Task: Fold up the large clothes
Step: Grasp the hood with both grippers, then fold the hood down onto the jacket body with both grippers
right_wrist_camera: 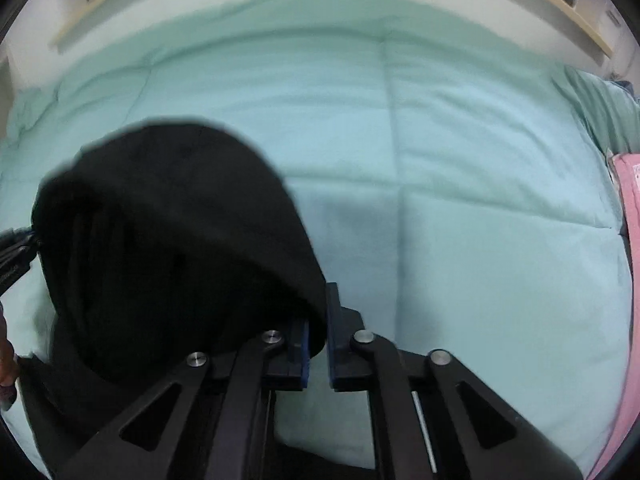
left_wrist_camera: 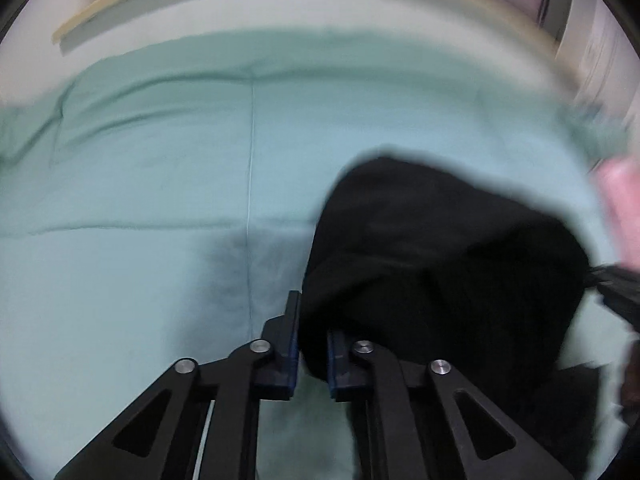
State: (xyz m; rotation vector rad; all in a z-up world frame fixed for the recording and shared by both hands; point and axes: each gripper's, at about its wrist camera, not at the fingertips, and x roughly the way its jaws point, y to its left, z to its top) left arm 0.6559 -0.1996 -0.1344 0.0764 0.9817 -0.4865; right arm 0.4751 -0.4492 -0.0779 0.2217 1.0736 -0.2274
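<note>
A black garment [left_wrist_camera: 440,264] hangs bunched above a pale green quilt [left_wrist_camera: 160,168]. My left gripper [left_wrist_camera: 313,320] is shut on one part of its edge, the cloth pinched between the blue pads. The other gripper's tip shows at the far right of the left wrist view [left_wrist_camera: 616,280]. In the right wrist view the same black garment [right_wrist_camera: 172,248] fills the left side. My right gripper [right_wrist_camera: 318,320] is shut on its edge. The left gripper's tip shows at the far left of that view [right_wrist_camera: 16,248]. The garment's lower part is hidden behind the fingers.
The green quilt [right_wrist_camera: 460,200] covers a bed with a pale wooden frame [right_wrist_camera: 560,4] along the far side. A pink cloth [right_wrist_camera: 630,240] lies at the bed's right edge. A green pillow [right_wrist_camera: 600,108] sits at the far right.
</note>
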